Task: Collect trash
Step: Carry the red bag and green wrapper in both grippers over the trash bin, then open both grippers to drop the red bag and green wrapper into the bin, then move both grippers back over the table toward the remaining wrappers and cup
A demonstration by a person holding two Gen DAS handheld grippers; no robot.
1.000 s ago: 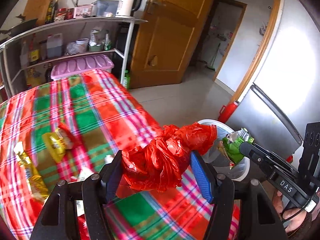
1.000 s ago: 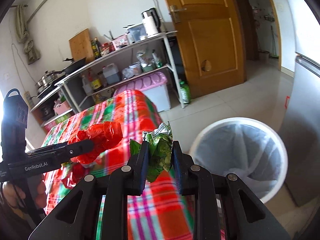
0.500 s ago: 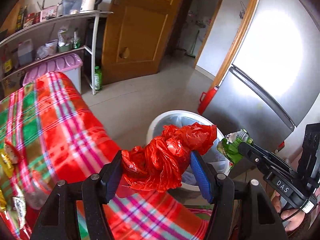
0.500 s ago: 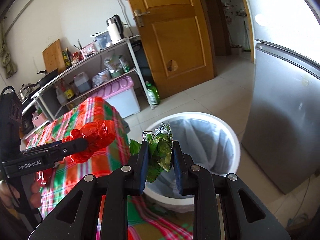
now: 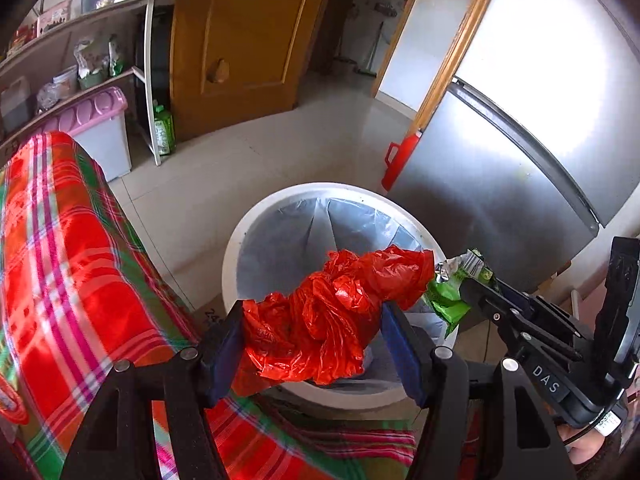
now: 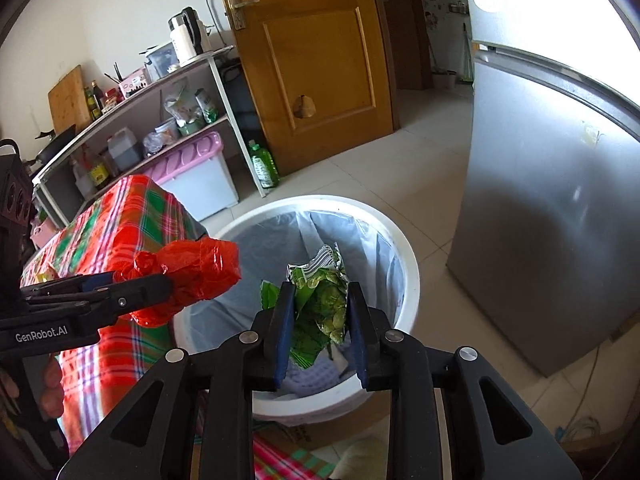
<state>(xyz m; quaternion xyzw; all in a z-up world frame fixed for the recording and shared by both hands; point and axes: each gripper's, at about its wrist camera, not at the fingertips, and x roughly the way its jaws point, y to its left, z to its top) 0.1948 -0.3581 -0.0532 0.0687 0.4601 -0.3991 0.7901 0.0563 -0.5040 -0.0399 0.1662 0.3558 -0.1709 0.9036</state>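
A white bin [image 5: 231, 258] with a pale liner [image 6: 276, 248] stands on the floor beside the table. My left gripper [image 5: 313, 312] is shut on a crumpled red plastic bag [image 5: 336, 320] and holds it over the bin's near rim. In the right wrist view the red plastic bag [image 6: 192, 268] hangs at the bin's left edge. My right gripper [image 6: 320, 294] hovers above the bin mouth with a green snack wrapper [image 6: 320, 306] between its pads. Its jaws are opening, and the wrapper still sits in their grip. From the left wrist view the wrapper [image 5: 448, 300] pokes out past the red bag.
The table under a red and green plaid cloth [image 5: 60, 260] borders the bin on the left. A steel fridge [image 5: 500, 184] stands right of the bin, with a red container [image 5: 400, 160] at its foot. Behind are a wooden door [image 6: 312, 60], a shelf rack [image 6: 188, 76], a purple-lidded box [image 5: 92, 120] and a green bottle [image 6: 264, 166].
Both grippers swung from above the table to above the bin and dipped lower. The right jaws have spread a little around the wrapper. The left grip on the red bag is unchanged.
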